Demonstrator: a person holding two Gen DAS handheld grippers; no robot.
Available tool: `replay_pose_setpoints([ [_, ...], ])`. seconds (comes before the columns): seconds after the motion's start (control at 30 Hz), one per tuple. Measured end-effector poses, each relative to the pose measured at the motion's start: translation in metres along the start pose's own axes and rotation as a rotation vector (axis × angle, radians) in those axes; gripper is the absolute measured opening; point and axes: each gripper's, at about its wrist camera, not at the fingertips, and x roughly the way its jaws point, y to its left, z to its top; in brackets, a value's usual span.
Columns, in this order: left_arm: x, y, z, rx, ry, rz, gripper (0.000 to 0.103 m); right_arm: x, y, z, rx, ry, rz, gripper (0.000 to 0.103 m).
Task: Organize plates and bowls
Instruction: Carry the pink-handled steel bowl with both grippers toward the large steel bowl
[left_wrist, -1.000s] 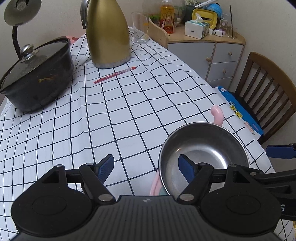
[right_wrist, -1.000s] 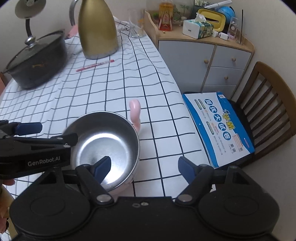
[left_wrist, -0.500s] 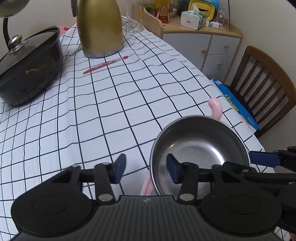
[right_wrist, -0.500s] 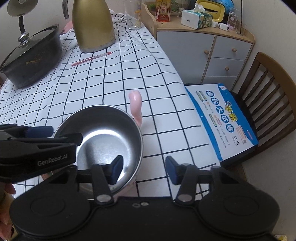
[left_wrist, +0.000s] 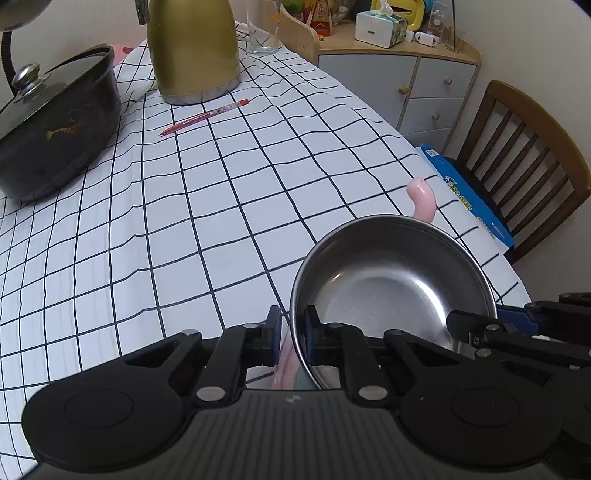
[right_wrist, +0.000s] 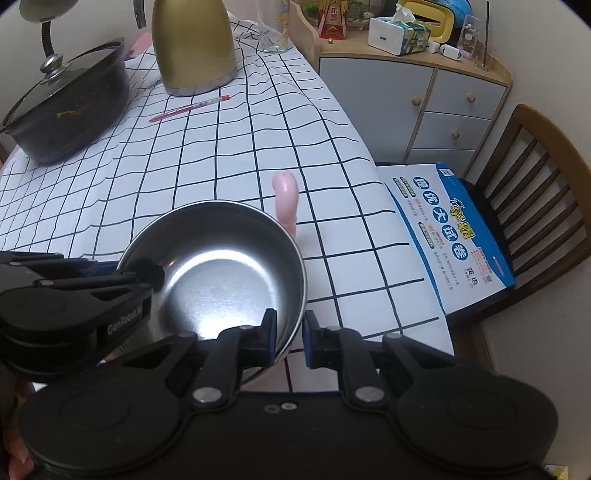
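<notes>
Your left gripper (left_wrist: 291, 332) and right gripper (right_wrist: 289, 334) are closing on opposite rims of the steel bowl (right_wrist: 221, 269) at the table's near edge (right_wrist: 369, 325), so uneven lifting may let the thin rim slip out.

A small dining corner with a checked desk, a cabinet and a wooden chair.

The desk (left_wrist: 229, 206) wears a white cloth with a black grid, rumpled toward its far end. Against the plain pale wall (right_wrist: 546, 66) stands a low cabinet (right_wrist: 424, 99) with grey-blue doors and drawers, round wooden knobs and a light wood top crowded with small items, among them a tissue box (right_wrist: 399, 31). Beside it is a dark wooden slat-back chair (right_wrist: 539, 192), a blue-and-white printed booklet (right_wrist: 454, 236) lying on its seat. A gooseneck lamp (right_wrist: 42, 22) rises at the far left.
</notes>
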Motion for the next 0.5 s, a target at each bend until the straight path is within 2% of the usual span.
replay_pose_setpoints([
  [0.13, -0.008, -0.008, -0.007, 0.023, 0.0, 0.0, 0.007, -0.003, 0.0, -0.005, -0.007, 0.005, -0.019, 0.011],
  [0.5, -0.045, -0.016, -0.018, 0.001, -0.009, -0.016, 0.006, -0.031, -0.008, -0.019, 0.008, 0.008, -0.009, 0.009],
])
